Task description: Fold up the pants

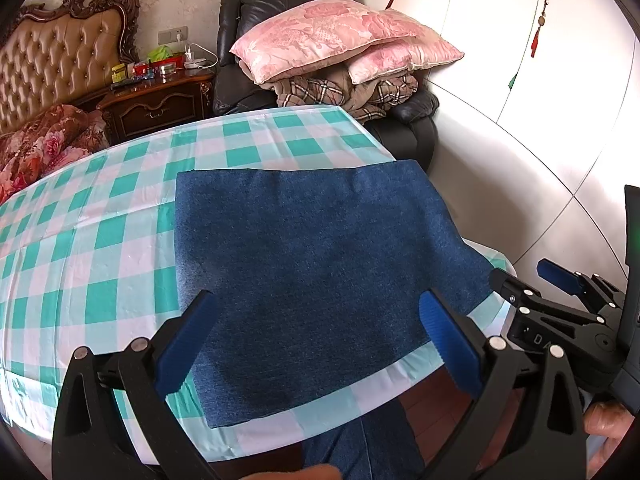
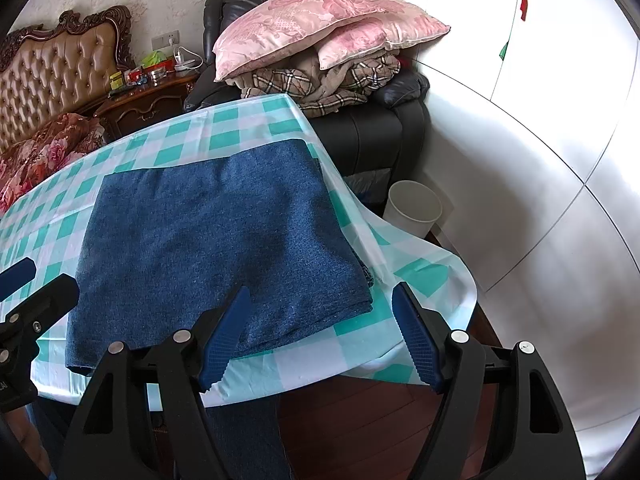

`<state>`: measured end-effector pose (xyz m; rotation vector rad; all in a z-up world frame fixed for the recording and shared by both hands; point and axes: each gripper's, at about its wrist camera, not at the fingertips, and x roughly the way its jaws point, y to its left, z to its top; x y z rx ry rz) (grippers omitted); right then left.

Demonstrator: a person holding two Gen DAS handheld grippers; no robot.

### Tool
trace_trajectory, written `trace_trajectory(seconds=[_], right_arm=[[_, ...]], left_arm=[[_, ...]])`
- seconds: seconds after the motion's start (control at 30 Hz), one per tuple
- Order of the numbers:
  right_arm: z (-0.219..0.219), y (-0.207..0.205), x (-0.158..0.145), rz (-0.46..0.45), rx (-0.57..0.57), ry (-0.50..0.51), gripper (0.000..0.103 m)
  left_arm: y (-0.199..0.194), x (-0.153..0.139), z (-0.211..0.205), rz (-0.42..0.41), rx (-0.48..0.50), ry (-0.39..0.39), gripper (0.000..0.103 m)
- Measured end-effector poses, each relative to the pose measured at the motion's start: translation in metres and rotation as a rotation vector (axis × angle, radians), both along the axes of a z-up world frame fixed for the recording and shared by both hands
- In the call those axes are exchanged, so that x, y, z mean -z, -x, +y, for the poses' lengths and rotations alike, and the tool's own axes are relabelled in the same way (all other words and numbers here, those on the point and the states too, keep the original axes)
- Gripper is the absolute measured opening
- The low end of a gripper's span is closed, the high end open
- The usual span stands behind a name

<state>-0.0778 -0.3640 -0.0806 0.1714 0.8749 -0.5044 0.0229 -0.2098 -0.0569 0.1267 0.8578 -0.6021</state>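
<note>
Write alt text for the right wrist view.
Blue pants lie folded into a flat rectangle on a table with a green-and-white checked cloth. The open right claw hangs empty at the table's near edge, with pink pillows on a dark armchair behind.

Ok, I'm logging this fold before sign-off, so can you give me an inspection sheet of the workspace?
Surface: checked cloth covers the table, its right corner hanging over the edge.
Job's things: pants folded into a flat rectangle near the table's right edge.
Clutter: nothing seen on the table.
Grippers: left tool and right tool both open, held off the pants.
Cables: white lead on the nightstand.
Surroundings: pillows on an armchair, white bin on the floor.
</note>
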Motion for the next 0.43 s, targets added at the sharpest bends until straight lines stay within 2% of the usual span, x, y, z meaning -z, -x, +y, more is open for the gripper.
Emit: trace_trajectory(seconds=[0.17,0.23,0.3,0.37,0.43], right_arm=[[0.000,-0.001,0.003,0.003,0.004,-0.005,0.071],[-0.001,-0.001,0.005,0.003,0.010,-0.012,0.072],[-0.002,0.001,0.005,-0.012,0.025,-0.019,0.076],[-0.005,0.001,0.005,-0.045,0.048,-0.032,0.085],[-0.007,0.001,0.005,-0.054,0.054,-0.036,0.086]], left_arm=[[0.005,0.003,-0.011,-0.036,0.048,-0.024,0.101],[0.000,0.004,-0.014,-0.006,0.067,-0.003,0.101],[-0.002,0.002,-0.008,0.005,0.076,0.028,0.101],[-0.003,-0.001,0.015,-0.020,0.051,0.049,0.101],[-0.008,-0.002,0.057,-0.041,-0.035,0.071,0.101]])
